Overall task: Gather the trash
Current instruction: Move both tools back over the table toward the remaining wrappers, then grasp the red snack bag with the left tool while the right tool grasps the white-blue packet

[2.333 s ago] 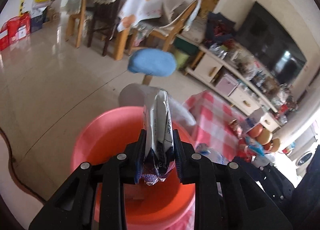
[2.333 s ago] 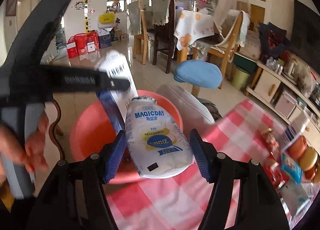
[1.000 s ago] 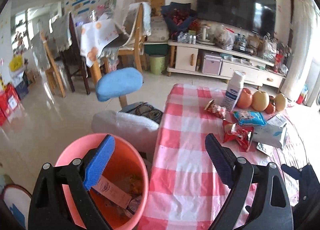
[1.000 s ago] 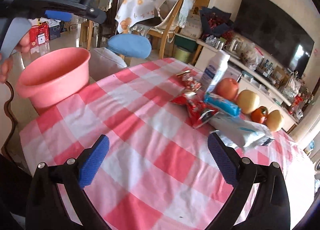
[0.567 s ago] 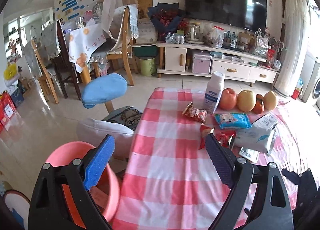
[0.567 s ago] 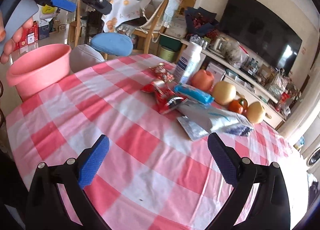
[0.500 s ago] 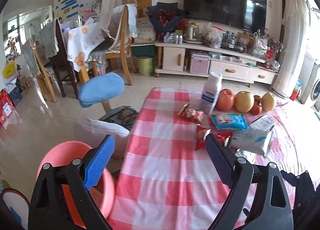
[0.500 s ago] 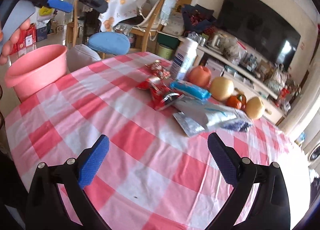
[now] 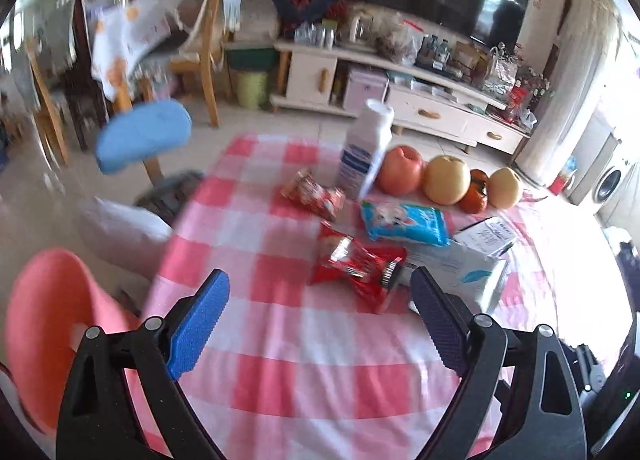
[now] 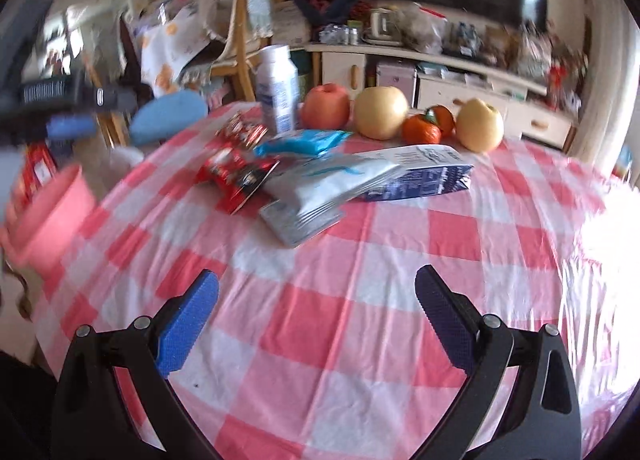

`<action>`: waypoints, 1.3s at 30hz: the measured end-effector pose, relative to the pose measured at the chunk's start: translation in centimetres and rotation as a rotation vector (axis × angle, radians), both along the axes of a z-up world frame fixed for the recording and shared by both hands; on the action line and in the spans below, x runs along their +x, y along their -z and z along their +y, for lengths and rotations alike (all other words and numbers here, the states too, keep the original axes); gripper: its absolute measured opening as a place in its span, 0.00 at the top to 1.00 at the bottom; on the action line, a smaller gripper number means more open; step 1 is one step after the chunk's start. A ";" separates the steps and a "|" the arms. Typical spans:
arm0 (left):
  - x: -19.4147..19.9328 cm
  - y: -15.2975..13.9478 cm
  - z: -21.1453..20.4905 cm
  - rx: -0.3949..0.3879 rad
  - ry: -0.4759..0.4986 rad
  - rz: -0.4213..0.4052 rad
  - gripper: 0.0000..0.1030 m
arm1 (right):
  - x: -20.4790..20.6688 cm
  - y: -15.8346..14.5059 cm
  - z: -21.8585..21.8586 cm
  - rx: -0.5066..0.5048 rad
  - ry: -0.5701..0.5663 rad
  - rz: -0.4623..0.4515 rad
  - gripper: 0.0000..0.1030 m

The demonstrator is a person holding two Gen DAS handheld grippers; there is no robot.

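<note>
Both tongs hang empty above the red-and-white checked tablecloth [image 10: 392,228], the left gripper [image 9: 320,292] and the right gripper [image 10: 316,292] each spread wide. Crumpled red foil wrappers [image 9: 356,264], a blue snack packet [image 9: 404,220] and a flattened silver pouch [image 10: 320,188] lie clustered near the fruit. At the table's edge, the pink plastic basin [image 9: 48,324] is blurred and partly cut off.

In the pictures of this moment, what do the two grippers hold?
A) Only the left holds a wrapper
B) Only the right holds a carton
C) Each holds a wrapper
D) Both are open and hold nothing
D: the left gripper and the right gripper both show wide-apart fingers with only the checked tablecloth between them.
</note>
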State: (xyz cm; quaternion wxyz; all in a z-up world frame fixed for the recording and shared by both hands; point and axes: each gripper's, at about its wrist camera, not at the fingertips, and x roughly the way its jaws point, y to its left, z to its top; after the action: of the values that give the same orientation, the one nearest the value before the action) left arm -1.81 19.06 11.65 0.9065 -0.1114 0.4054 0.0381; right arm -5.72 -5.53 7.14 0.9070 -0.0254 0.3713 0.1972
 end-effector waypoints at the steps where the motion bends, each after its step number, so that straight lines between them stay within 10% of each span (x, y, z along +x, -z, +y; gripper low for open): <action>1: 0.5 0.5 -0.2 -0.023 -0.004 0.014 0.12 | 0.3 -0.1 -0.5 0.023 0.004 0.003 0.04; 9: 4.2 4.3 -1.8 -0.237 -0.073 0.147 0.12 | 3.7 0.0 -3.2 0.275 -0.020 0.084 0.04; 21: 8.0 8.1 -2.3 -0.329 -0.210 0.240 0.12 | 8.3 2.4 -3.9 0.585 -0.068 0.267 0.11; 34: 10.6 10.2 -2.2 -0.288 -0.234 0.252 0.13 | 11.1 4.3 -4.0 0.766 -0.111 0.407 0.38; 39: 11.7 10.8 -2.9 -0.263 -0.219 0.267 0.37 | 11.6 5.2 -4.4 0.815 -0.111 0.446 0.39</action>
State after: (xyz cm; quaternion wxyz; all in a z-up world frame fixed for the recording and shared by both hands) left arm 9.84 16.19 0.86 0.8128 -0.2661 0.5090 0.0974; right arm 5.86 -9.92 1.97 0.7290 0.3561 0.4475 0.3761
